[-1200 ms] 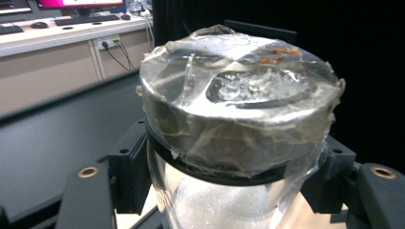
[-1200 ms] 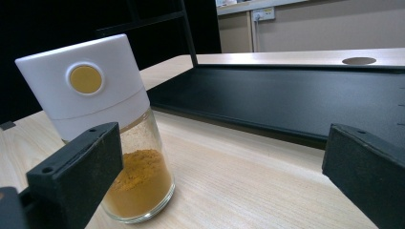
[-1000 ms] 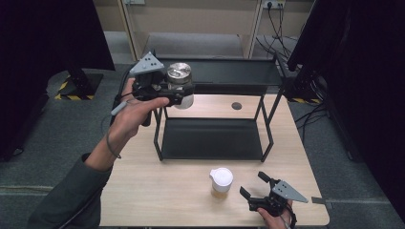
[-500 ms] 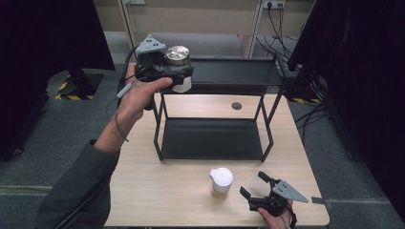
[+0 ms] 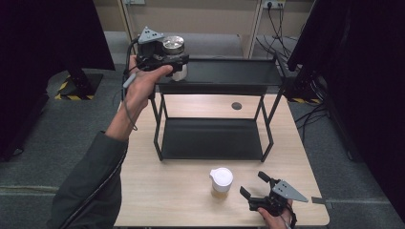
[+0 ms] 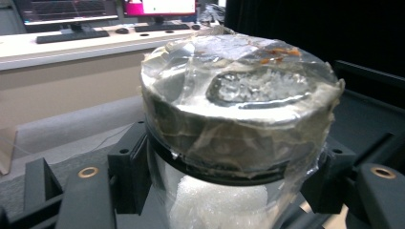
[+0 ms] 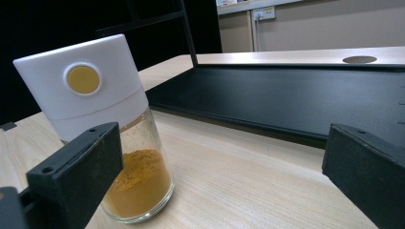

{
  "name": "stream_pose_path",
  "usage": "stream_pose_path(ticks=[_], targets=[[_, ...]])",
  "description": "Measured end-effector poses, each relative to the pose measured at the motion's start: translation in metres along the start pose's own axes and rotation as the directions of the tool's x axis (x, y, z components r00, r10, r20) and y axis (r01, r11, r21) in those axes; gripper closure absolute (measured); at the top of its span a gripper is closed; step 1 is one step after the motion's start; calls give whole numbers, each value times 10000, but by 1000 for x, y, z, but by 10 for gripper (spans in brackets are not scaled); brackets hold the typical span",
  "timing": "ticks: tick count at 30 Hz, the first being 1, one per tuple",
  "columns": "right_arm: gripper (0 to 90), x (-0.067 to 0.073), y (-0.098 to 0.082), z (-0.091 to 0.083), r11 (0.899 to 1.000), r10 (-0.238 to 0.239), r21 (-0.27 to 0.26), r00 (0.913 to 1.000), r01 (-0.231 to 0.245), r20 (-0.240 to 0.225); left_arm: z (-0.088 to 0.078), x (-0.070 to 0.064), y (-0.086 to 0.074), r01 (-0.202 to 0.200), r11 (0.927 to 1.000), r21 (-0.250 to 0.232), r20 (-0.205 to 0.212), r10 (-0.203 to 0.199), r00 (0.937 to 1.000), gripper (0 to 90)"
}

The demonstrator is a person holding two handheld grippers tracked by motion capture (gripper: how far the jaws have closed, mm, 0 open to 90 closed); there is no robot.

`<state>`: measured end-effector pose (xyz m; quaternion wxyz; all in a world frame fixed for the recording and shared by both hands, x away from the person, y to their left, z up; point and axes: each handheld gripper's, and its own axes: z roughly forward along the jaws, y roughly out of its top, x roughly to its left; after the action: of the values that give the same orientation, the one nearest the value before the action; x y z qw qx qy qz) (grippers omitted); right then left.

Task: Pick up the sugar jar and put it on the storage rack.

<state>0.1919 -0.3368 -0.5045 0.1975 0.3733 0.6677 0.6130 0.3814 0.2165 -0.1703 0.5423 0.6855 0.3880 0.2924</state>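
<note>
- Fingers of the right gripper (image 5: 252,185) stand released at about 5 o'clock on the desk (image 5: 167,195), resting low in the person's right hand (image 5: 274,220) with nothing between them.
- Spice jar (image 5: 221,181) with a white cap stands upright on the desk just beside that gripper, toward 9 o'clock from it; in the right gripper view the jar (image 7: 112,129) holds orange-brown powder and sits just beyond the left-hand finger (image 7: 76,167), not touched by it.
- Black two-level rack (image 5: 215,143) stands past the jar at the desk's centre; its lower shelf lies on the desk and its upper shelf (image 5: 224,71) spans toward 12 o'clock.
- Left hand (image 5: 143,83) reaches up toward 11 o'clock, bearing the left gripper (image 5: 176,61) at the upper shelf's left end.
- Its fingers are clenched on a clear jar (image 5: 174,52) with a foil-wrapped metal lid, held upright over the shelf's left corner; whether its base touches the shelf cannot be told.
- In the left gripper view the jar (image 6: 239,124) stands close, with white grains behind the glass and crinkled film over the lid.
</note>
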Motion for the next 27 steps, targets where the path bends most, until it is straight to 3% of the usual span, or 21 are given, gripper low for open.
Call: stream_pose_path(ticks=[10,27], targets=[[4,0,0,0,10000,8,-18,10000,-8,-21,17,-6,0,-8,10000,22,-584,9,9983,312],[4,0,0,0,10000,-16,-13,10000,15,-48,30,-10,-4,20,9999,128,-913,-9,9958,310]])
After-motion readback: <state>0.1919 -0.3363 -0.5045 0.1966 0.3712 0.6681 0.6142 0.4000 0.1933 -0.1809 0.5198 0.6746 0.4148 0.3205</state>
